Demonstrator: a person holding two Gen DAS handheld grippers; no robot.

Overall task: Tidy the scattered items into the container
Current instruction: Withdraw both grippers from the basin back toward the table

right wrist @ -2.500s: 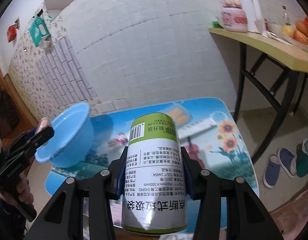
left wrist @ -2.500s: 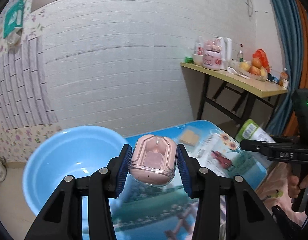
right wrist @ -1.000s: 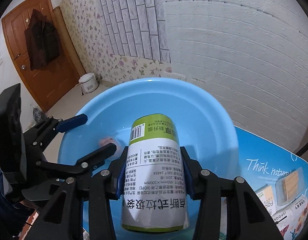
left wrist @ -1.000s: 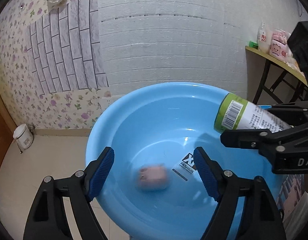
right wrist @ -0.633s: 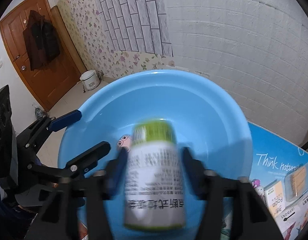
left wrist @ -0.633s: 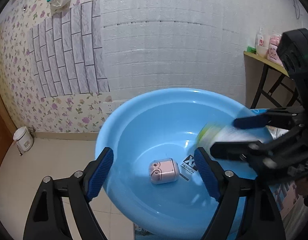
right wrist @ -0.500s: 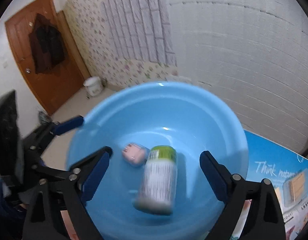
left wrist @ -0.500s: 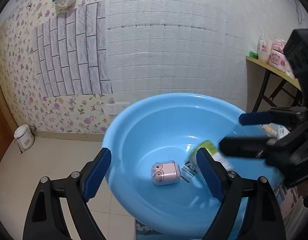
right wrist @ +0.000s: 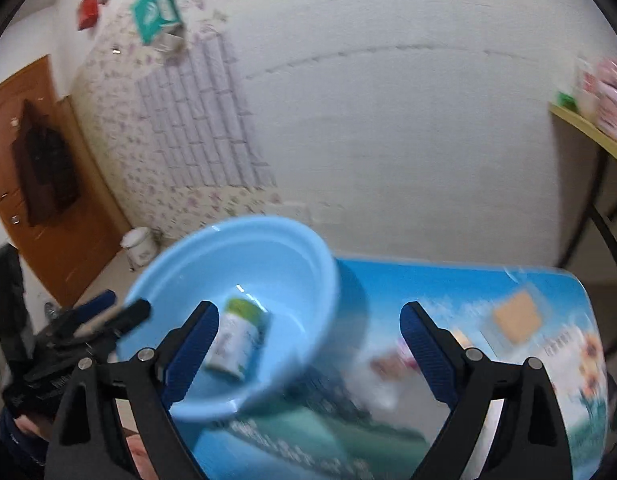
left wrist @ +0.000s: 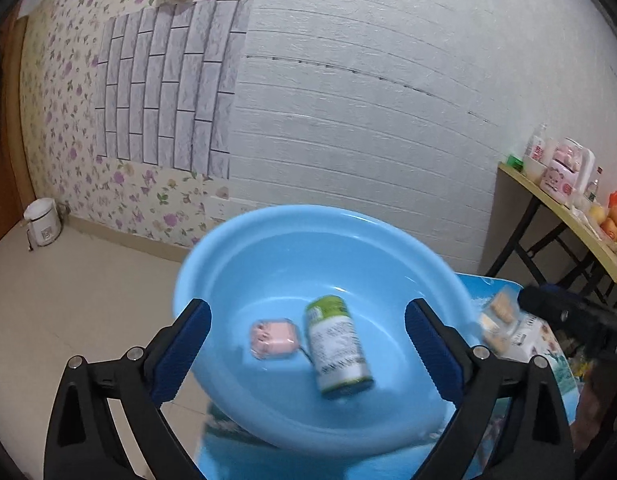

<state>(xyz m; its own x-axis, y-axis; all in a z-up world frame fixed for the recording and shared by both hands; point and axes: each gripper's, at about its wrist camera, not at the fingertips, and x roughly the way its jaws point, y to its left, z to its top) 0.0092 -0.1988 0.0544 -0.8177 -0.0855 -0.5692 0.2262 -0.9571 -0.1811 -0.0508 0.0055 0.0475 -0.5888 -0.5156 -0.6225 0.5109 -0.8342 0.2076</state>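
We hold the left gripper (left wrist: 306,344) spread wide and empty at the lower middle of the left wrist view, framing the blue basin (left wrist: 244,232), where the pink case (left wrist: 273,339) and the green-capped roll (left wrist: 338,346) lie on their sides just beside each other. Our right gripper (right wrist: 308,344) gapes empty too, aimed lower right of its blurred view, likely toward the tan packet (right wrist: 516,316) lying on the printed table (right wrist: 388,280).
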